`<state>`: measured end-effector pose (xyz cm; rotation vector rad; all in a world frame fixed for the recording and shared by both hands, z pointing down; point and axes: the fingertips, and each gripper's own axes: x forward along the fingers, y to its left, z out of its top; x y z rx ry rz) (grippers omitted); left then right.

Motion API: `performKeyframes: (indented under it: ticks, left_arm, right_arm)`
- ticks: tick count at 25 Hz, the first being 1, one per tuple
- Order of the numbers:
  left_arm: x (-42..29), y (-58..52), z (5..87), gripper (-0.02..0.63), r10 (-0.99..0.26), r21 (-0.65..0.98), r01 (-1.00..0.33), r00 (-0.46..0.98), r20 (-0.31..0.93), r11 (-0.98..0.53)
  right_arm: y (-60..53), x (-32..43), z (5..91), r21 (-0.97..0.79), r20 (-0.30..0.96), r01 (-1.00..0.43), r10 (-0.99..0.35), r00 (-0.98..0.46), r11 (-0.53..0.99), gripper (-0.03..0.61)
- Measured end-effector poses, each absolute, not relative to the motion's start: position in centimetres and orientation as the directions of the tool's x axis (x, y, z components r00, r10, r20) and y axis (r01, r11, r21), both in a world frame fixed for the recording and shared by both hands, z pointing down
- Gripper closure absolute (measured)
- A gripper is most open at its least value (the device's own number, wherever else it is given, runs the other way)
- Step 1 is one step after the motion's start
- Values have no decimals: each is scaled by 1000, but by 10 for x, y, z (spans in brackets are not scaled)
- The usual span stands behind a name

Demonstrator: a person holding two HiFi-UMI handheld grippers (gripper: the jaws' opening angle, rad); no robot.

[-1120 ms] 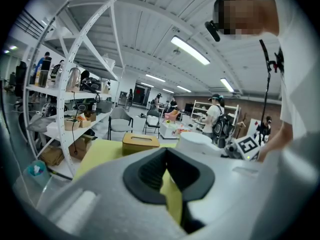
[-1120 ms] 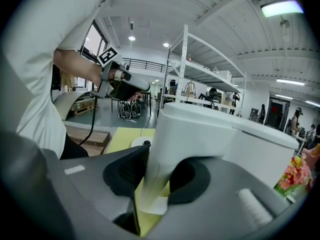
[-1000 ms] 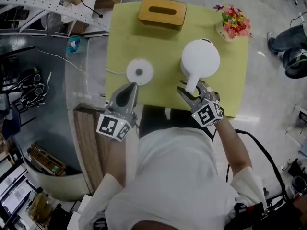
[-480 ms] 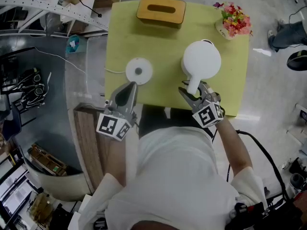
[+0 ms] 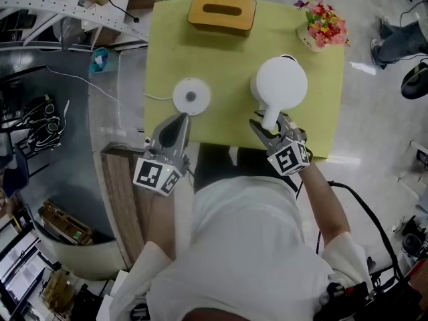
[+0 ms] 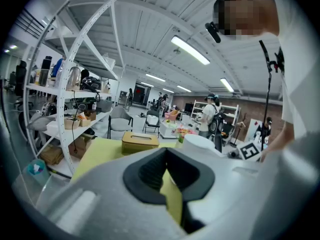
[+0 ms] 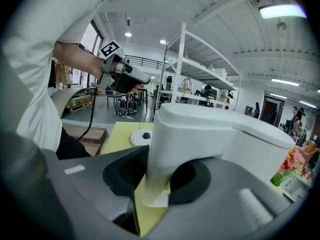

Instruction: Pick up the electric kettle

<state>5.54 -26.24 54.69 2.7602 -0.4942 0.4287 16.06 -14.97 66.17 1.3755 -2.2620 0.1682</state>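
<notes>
**Item: electric kettle (image 5: 281,80).** White, lidded. It stands on the yellow-green table (image 5: 227,59), right of centre, well apart from its round power base (image 5: 192,96) to the left. Its handle (image 7: 167,144) points toward the near edge.

**Handling.** We judge the shell rigid and smooth, likely plastic, so somewhat slippery under the pads. We cannot read its weight: it is light if empty, and bottom-heavy and prone to swing from the handle if filled. The handle is the only sensible hold, and a grip high up, near the body, should limit tipping.

**Tools.** The right gripper (image 5: 271,123) has its jaws closed on the handle, one dark pad against each side. The kettle appears to rest on the table. The left gripper (image 5: 181,118) hovers over the near table edge, just short of the base, with its jaws together and nothing between them.

**Containers.**
- Kettle: the lid is down, so we cannot see any contents.
- Power base: bare.
- Wooden tissue box (image 5: 221,13), far edge: we see no tissue in its slot.
- Small pot (image 5: 309,44), far right corner: holds bright flowers (image 5: 325,24).
</notes>
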Motion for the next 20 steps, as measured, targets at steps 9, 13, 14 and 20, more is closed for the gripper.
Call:
performKeyframes:
  ticks: [9,13,14,20]
  left_arm:
    - [57,-252,545,611,-280,254,-379,894,350,-890]
    - [60,-242,546,611,-276,266,-381,892,358,-886]
    - [62,-239,545,611,-274,269,-380,892,359,-885]
    - [65,-225,525,611,-260,277,-365,899,351,-889]
  right_arm:
    - [-147,160,663,100,470,-870,-793,-386,483,472]
    - [-145,165,663,1,456,-883,-786,-417,469,402]
    - [-143,167,663,-12,454,-885,-786,-419,465,402]
    - [-125,171,652,-26,483,-888,-772,-413,458,402]
